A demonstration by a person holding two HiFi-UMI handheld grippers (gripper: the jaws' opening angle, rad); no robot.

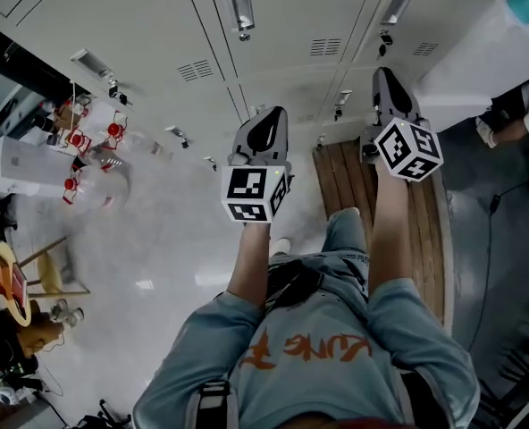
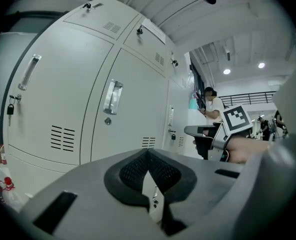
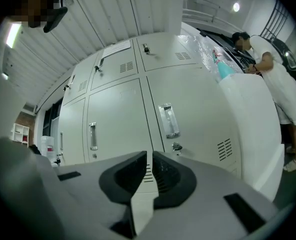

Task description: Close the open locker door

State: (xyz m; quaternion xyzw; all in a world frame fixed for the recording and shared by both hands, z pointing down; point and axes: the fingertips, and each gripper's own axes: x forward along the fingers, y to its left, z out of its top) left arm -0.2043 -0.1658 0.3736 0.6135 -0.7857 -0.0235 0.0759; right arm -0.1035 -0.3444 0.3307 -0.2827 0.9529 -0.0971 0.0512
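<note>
Lockers (image 1: 282,25), pale steel bank, are standing on a glossy grey floor (image 1: 175,231) in a bright hall. Left of the bank, red-topped clutter (image 1: 90,141) is lying about. Facing the bank, the left hand-held gripper (image 2: 148,159) is hovering, jaws together on nothing. The right hand-held gripper (image 3: 149,159) is hovering above a wooden platform (image 1: 345,177), all but closed and empty, probably readied to push. At the bank's right end, the open locker door (image 3: 250,129) is standing outward, with a person (image 3: 275,79) working beyond it.

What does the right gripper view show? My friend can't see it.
The right gripper, jaws shut and empty, points at a wall of pale grey lockers. An open locker door juts out on the right, a person behind it.
</note>
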